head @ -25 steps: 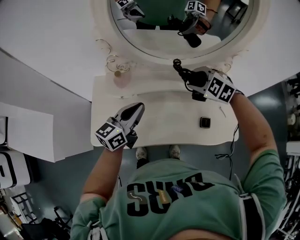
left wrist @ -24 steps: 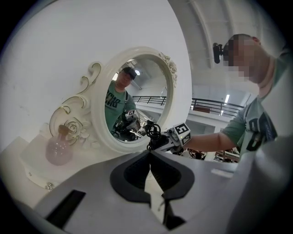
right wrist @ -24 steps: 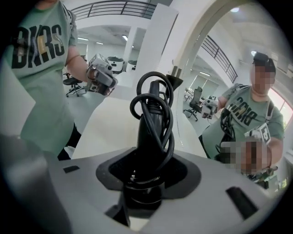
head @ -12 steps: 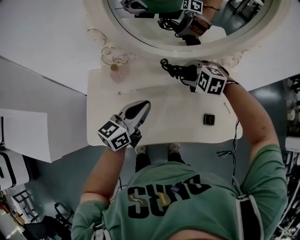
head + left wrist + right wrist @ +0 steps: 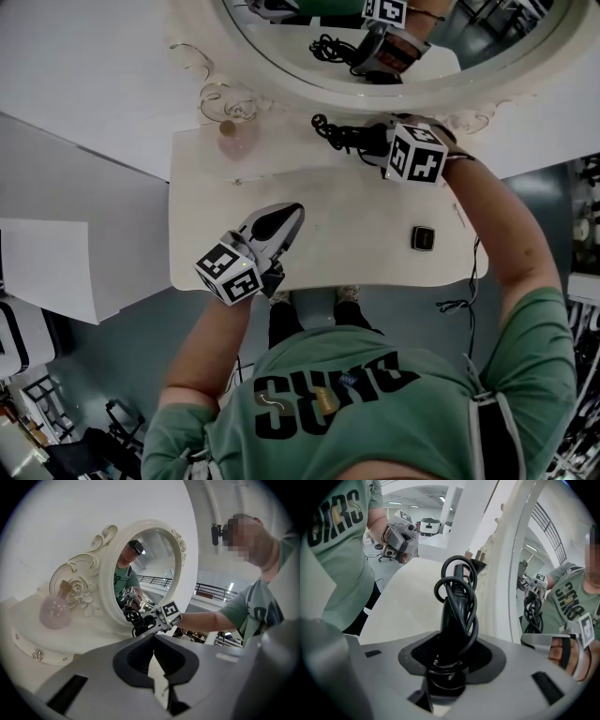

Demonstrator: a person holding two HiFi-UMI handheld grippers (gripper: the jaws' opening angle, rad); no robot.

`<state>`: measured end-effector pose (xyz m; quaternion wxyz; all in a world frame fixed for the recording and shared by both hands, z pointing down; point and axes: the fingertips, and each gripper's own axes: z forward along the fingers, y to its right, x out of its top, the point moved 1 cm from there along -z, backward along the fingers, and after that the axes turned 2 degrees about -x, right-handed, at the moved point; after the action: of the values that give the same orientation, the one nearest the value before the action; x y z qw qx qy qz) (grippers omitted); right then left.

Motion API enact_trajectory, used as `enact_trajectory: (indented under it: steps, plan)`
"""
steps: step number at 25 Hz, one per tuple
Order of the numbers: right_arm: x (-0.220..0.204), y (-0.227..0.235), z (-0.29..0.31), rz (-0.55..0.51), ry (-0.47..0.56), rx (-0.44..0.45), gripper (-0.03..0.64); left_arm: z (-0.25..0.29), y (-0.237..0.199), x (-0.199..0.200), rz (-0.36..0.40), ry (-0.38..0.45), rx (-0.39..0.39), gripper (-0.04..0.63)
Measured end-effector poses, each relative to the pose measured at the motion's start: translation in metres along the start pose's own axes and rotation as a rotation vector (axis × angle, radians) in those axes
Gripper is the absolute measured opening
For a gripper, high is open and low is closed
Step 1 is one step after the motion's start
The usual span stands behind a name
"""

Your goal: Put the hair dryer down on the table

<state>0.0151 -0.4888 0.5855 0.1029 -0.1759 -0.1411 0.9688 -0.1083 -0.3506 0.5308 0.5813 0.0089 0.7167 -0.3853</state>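
The black hair dryer (image 5: 359, 139), its cord wound round it, sits in my right gripper (image 5: 377, 146), which is shut on it just over the back of the white table (image 5: 328, 239), near the mirror's base. In the right gripper view the hair dryer (image 5: 457, 604) stands up between the pads of the right gripper (image 5: 450, 660), its plug on top. I cannot tell whether it touches the tabletop. My left gripper (image 5: 289, 216) hovers at the table's front left, shut and holding nothing. The left gripper (image 5: 153, 641) looks toward the mirror.
An oval mirror (image 5: 281, 89) in an ornate white frame stands along the table's back. A pink perfume bottle (image 5: 228, 131) sits at the back left. A small black square device (image 5: 423, 238) lies at the front right. A thin cable (image 5: 464, 298) hangs off the right edge.
The right gripper has come down and leftward with the hair dryer, closer to the tabletop by the mirror. The left gripper has sunk a little and stayed shut.
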Motion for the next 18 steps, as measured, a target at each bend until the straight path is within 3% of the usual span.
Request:
enact_trajectory:
  steps: [18]
  plan:
    - [0.009,0.006,0.050,0.012,-0.077,0.058,0.164,-0.004,-0.013,-0.012,-0.042,-0.002,0.004,0.011]
